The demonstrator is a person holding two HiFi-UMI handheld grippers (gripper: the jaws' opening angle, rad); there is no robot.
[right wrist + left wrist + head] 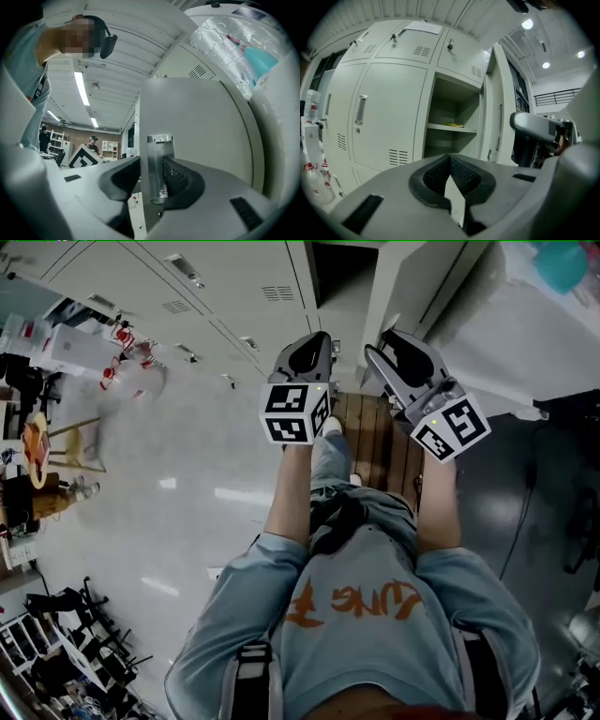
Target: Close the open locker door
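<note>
Lockers (389, 108) are filling the left gripper view. One compartment (452, 110) at the centre is standing open, and its shelf (440, 127) is carrying a small yellow thing (453, 124). The door (498, 108) is hanging wide open at 3 o'clock of that compartment, swung out toward the camera.

The right gripper (157, 176) is holding this door by its free edge. The panel is running between the two jaws, and the chrome handle (159, 166) is pressing against the ribbed pad at 3 o'clock. The other jaw is closing in on the panel's far face from 9 o'clock. The door's pale face is taking up most of that view from 12 to 4 o'clock. A teal thing under clear plastic (255, 58) is lying on top at 2 o'clock.

The left gripper (450, 161) is gripping nothing. Its mesh pads are meeting in a tight V, and it is pointing at the open compartment from a little way off.

In the head view the person is stretching both forearms toward 12 o'clock. The left gripper (309, 352) is hovering at 9 o'clock of the right gripper (394, 352), the two near each other but apart. The dark compartment (339, 268) is lying at 12 o'clock, with the door (412, 282) slanting from it toward the right gripper. A wooden stool (58, 442) is standing far off at 9 o'clock.
</note>
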